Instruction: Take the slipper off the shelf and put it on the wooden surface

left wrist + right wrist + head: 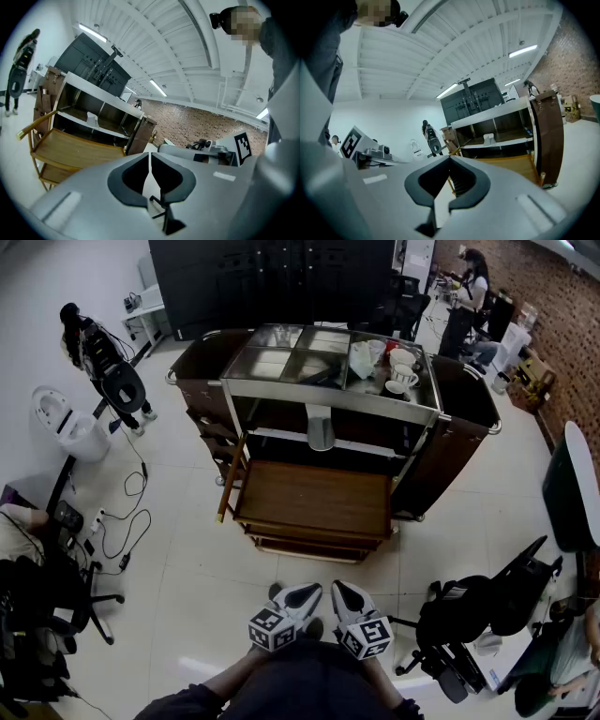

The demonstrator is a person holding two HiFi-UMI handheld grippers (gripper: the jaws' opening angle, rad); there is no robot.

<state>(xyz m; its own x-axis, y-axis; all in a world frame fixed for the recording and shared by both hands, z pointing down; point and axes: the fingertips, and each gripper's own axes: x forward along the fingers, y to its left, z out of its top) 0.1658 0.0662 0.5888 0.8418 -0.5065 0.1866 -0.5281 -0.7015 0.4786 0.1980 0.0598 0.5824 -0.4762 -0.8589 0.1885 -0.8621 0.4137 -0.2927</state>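
Nearest me, both tools sit low against my body. Each carries a cube with black-and-white square markers (272, 628) at its rear.

Left gripper (307, 592): smooth pale grey shell with matte black pads. In its own view the jaws are pressed together, the tips meeting in a thin seam, and there is nothing between them.

Right gripper (343, 592): same shell and same dark ribbed pads. Its jaws are closed tip to tip and hold nothing. The two grippers lie side by side, just apart.

Under them is a floor (187, 587) of glossy pale square tiles. A black office chair (469, 615) stands to my right.

Next out is the cart (441, 456), which has dark brown, rounded side panels. Its lowest front deck is the wooden surface (314, 498), a flat brown rectangular board with visible grain and a slim wooden rail at its left edge.

Above and behind the deck runs the shelf (281, 435), a narrow pale strip across the cart's dark opening. The slipper (320, 427) rests on it near the middle. It is light grey, soft-looking and oblong, and well apart from both grippers.

The cart's top (281, 357) is reflective metal divided into square compartments. White cups (403, 376) sit at the right end.

Farthest off, I note black cabinets (272, 277) and a rough brick wall (562, 324).
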